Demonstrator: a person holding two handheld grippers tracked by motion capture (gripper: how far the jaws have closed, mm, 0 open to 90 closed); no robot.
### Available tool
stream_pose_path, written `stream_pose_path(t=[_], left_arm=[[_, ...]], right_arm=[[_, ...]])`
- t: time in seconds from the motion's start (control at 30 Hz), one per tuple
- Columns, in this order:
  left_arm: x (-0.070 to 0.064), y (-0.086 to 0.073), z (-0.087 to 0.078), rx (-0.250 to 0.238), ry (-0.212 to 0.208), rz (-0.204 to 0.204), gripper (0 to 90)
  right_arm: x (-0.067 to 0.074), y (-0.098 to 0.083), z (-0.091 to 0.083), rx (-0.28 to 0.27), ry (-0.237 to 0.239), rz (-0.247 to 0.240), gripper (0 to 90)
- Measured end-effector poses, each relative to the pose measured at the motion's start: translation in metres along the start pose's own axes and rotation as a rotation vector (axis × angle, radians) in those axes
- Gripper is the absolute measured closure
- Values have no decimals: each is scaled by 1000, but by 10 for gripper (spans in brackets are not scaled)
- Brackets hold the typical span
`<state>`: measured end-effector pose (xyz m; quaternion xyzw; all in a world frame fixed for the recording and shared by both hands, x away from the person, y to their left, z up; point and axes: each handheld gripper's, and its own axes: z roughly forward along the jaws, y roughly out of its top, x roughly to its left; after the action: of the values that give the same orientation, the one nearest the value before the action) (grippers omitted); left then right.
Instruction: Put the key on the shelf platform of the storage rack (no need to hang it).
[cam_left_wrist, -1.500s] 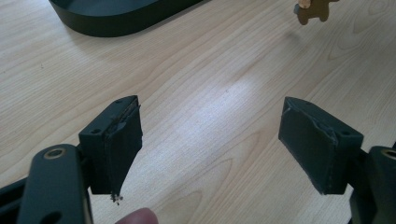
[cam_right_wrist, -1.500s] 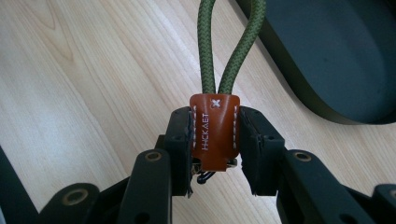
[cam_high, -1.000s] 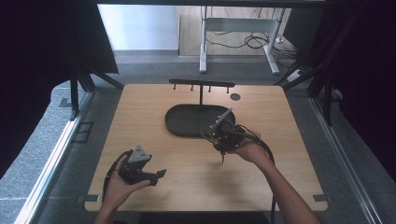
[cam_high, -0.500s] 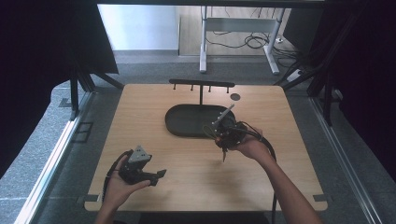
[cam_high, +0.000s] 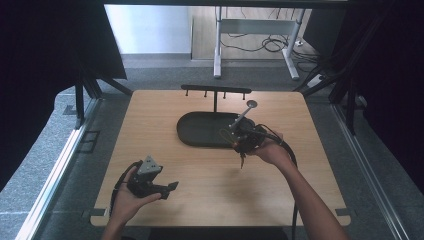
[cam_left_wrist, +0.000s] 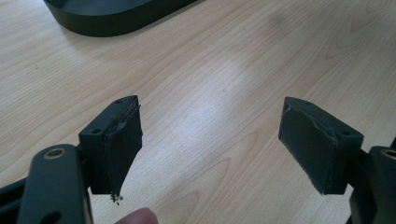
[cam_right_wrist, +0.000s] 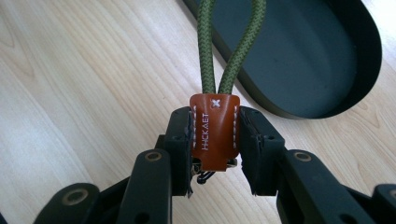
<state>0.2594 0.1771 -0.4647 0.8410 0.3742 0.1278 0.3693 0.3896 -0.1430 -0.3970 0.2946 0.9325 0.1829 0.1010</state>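
Near the front left corner of the tabletop, the left gripper rests low in the person's hand, its jaws wide apart with nothing but bare wood between them. Farther in, right of centre, the right gripper is clamped on the brown leather tab of a key strap, whose green cord loop runs away from the jaws toward the tray. That dark oval tray lies around the tabletop's middle, just beside the right gripper. Behind it, at the far edge, stands a black hook rack.
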Motion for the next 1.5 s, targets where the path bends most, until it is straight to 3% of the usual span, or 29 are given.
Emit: stream_pose_path(t=[0.27, 0.37, 1.5], left_arm=[[0, 0, 0, 0, -2, -1, 218], [0, 0, -1, -11, -18, -2, 218], [0, 0, -1, -8, -11, 0, 218]], right_arm=[[-9, 5, -3, -2, -8, 18, 668], [-10, 8, -4, 1, -13, 12, 668], [-23, 33, -8, 27, -29, -26, 668]])
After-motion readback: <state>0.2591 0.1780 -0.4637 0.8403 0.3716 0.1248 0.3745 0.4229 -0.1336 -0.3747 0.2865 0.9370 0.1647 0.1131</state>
